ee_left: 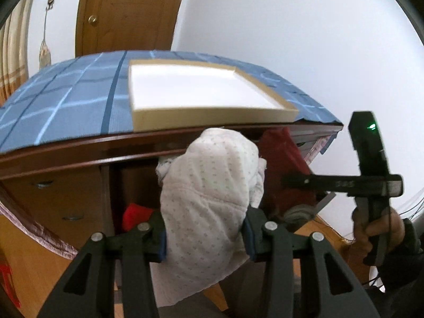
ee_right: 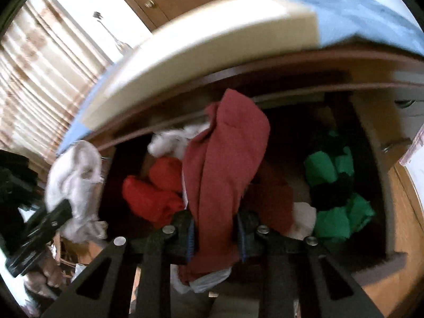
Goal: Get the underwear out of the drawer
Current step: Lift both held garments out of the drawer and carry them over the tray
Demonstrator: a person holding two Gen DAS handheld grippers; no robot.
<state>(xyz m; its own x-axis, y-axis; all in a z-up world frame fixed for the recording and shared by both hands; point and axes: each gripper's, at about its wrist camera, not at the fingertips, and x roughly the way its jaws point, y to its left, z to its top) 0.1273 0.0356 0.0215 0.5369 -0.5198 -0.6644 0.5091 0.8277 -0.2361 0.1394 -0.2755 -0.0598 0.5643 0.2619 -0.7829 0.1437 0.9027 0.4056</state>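
Observation:
My left gripper [ee_left: 205, 238] is shut on white dotted underwear [ee_left: 209, 185], held up in front of the open drawer [ee_left: 132, 185]. My right gripper [ee_right: 216, 235] is shut on dark red underwear [ee_right: 225, 164], lifted above the drawer's contents. The left wrist view shows the right gripper at the right, with the dark red underwear [ee_left: 281, 156] hanging beside the white piece. In the right wrist view the white underwear [ee_right: 76, 180] hangs at the left. Inside the drawer lie bright red clothes [ee_right: 153, 185], a white piece [ee_right: 172, 140] and green clothes [ee_right: 336, 193].
The dresser top carries a blue checked cloth [ee_left: 66, 100] and a shallow cream tray [ee_left: 201, 92] near its front edge, just above the drawer. A wooden door [ee_left: 127, 13] and a curtain [ee_right: 39, 79] stand behind. A hand [ee_left: 376, 230] holds the right gripper's handle.

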